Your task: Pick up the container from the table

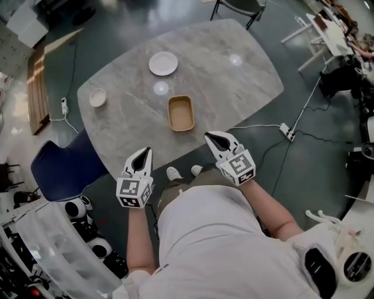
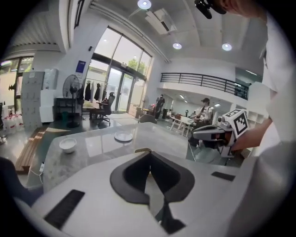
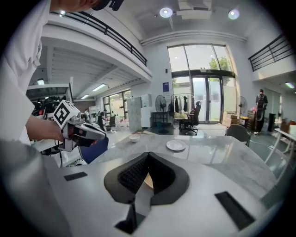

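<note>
Showing 1 container [image 1: 180, 113], 1 plate [image 1: 163, 63], 1 bowl [image 1: 97, 97], on tbl [image 1: 245, 87]

Bright daylight through tall windows [image 3: 203, 83]; ceiling lamps [image 2: 144, 3] glare on table [image 1: 234, 76]; fisheye warp, dark corners; slight blur.

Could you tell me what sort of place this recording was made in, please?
Probably an open office or lab hall: a marble-look table, with tall glass doors, a railed mezzanine and an office chair beyond.
</note>
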The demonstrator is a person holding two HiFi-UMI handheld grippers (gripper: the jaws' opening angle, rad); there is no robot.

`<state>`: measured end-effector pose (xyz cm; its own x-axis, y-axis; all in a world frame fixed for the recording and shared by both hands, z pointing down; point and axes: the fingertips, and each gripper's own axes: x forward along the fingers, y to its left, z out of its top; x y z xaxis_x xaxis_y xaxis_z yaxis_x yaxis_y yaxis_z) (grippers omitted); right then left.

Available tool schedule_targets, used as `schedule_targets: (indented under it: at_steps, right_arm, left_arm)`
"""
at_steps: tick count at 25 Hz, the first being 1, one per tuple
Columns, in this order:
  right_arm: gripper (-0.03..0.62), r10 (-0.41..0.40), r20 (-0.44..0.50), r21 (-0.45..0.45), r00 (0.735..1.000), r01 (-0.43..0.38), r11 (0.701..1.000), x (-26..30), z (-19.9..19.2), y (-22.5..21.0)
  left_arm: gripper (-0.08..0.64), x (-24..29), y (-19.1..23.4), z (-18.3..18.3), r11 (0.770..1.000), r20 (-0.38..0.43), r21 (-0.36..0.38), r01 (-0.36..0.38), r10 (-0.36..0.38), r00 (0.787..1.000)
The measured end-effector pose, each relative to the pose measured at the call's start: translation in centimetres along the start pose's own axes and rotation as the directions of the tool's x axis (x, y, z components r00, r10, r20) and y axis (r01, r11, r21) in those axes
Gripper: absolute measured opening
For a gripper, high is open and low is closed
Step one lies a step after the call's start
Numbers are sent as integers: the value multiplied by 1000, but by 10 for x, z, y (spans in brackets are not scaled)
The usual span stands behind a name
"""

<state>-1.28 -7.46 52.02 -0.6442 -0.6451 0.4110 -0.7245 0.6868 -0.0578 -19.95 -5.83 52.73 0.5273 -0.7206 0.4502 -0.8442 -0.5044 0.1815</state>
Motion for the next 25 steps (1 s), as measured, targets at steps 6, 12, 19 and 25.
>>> schedule_targets:
  at_steps: [6, 12, 19, 25]
  right_arm:
    - [11, -139, -16, 77, 990, 140, 987, -23, -17, -18]
    - [11, -238, -45, 161, 970, 242, 957, -59, -41, -22]
    - [11, -249, -139, 193, 958, 273, 942, -80, -76, -31]
    - [11, -259, -210, 233, 943, 305, 923, -100, -99, -36]
  left_arm:
    - [2, 43, -11, -5, 985, -95, 95, 146, -137, 986]
    - [17, 79, -37, -30, 944, -234, 162, 286, -245, 941]
    - [80, 126, -53, -52, 907, -363, 227, 355, -259, 895]
    - [126, 165, -63, -78, 848, -488, 326, 418, -228, 843]
